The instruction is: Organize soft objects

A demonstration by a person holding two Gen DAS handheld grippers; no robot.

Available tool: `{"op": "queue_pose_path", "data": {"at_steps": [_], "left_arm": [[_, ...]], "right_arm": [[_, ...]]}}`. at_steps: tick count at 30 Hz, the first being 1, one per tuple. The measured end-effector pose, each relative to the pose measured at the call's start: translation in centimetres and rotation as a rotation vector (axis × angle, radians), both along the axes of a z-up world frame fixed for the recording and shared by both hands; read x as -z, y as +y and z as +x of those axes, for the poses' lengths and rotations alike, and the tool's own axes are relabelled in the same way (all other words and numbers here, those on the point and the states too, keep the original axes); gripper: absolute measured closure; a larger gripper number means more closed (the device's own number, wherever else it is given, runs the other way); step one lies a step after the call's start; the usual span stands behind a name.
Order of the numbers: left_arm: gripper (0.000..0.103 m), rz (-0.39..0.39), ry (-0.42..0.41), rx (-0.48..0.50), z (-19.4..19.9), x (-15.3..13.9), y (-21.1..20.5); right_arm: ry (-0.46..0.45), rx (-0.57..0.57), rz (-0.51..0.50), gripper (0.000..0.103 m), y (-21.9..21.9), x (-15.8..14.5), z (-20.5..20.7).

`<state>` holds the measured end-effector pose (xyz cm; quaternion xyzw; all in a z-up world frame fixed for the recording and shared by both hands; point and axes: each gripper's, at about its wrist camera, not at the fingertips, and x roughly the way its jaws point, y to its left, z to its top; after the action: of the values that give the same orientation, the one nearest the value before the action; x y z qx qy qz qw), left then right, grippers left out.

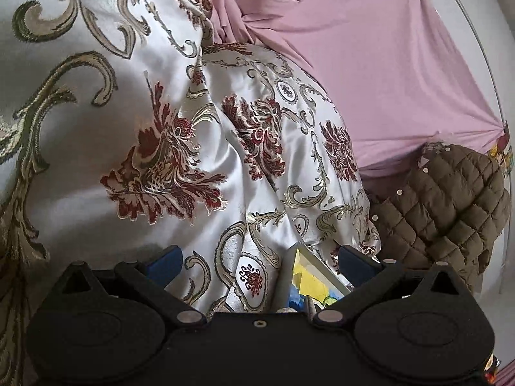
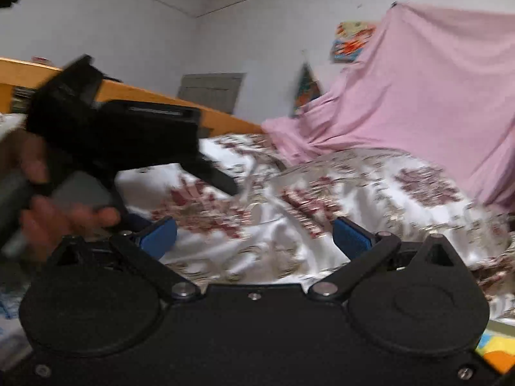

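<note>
I have both claws spread wide and holding nothing. My left claw (image 1: 257, 260) hangs low over the satin bedspread (image 1: 199, 148), blue pads (image 1: 165, 262) apart with a fold of the cloth rising between them; I judge that is the reach for a first grip, not yet closed. My right claw (image 2: 254, 234) also stands open, just above the same bedspread (image 2: 322, 209), aimed across it toward the pink sheet (image 2: 418, 103).

The bedspread, white with red and gold flowers, lies bunched in ridges on the bed, so I read it as the soft thing to be straightened or folded. Two open claws near one cloth suggests I mean to take it at two places and pull it flat.

The left view alone shows a brown quilted jacket (image 1: 444, 206) lying just right of the bedspread, below the pink sheet (image 1: 370, 58), and a yellow-and-blue picture (image 1: 317, 281) peeking from under the bedspread's near edge. The right view, blurred, shows instead the left tool held in a hand (image 2: 64, 215) left of the bedspread, plus a wooden bedframe (image 2: 135, 93) behind it.
</note>
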<state>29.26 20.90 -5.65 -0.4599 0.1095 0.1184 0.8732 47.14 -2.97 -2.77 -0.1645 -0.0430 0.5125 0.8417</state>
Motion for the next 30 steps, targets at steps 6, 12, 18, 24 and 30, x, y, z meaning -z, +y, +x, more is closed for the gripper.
{"op": "queue_pose_path", "data": {"at_steps": [6, 12, 18, 24, 30], "left_arm": [[0.001, 0.002, 0.019, -0.004, -0.1, 0.0, -0.3], [0.001, 0.048, 0.104, 0.088, 0.1, 0.3, -2.1], [0.001, 0.143, 0.151, 0.220, -0.1, -0.1, -5.1], [0.001, 0.210, 0.229, 0.339, 0.1, -0.2, -7.1], [0.001, 0.263, 0.263, 0.450, 0.8, 0.0, -8.5]], "right_arm": [[0.078, 0.070, 0.085, 0.001, -0.7, -0.9, 0.5], [0.225, 0.157, 0.193, 0.001, -5.1, -2.0, -2.0], [0.282, 0.242, 0.221, 0.001, -7.7, -1.7, -3.0], [0.340, 0.287, 0.246, 0.001, -9.8, -2.4, -4.5], [0.449, 0.423, 0.191, 0.001, -11.0, -1.1, -5.0]]}}
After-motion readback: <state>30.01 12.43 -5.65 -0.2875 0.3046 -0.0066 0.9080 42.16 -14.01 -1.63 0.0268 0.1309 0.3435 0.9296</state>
